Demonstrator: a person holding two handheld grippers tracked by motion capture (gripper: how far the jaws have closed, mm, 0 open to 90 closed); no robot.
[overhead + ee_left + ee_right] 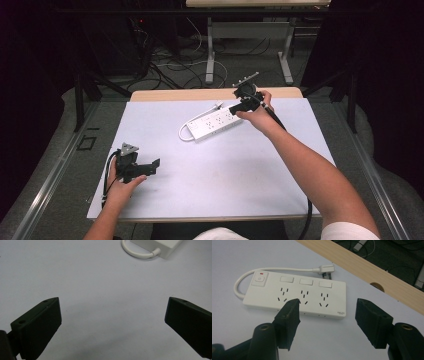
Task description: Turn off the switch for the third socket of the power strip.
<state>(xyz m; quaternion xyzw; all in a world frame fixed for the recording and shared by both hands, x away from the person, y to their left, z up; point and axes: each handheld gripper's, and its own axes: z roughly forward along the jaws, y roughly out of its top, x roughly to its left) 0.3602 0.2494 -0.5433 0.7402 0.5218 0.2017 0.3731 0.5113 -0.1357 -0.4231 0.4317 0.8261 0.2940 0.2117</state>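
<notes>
the white power strip (294, 296) on the table (225, 170) looks rigid, light and smooth. the right hand-held gripper (327, 315), jaws spread and pinching nothing, should clamp across its narrow far-right end; the left hand-held gripper (112, 322) is spread too.

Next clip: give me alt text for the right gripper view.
A white power strip lies on a white table, its cord looping round to a plug behind it. The right gripper stands open just in front, holding nothing.

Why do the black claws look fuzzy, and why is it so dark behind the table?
High view: the white table cover is brightly lit, the room behind murky. Left gripper view: the near jaws look soft, with a faint shadow between them. Right gripper view: the power strip is sharp, the jaws slightly blurred.
</notes>
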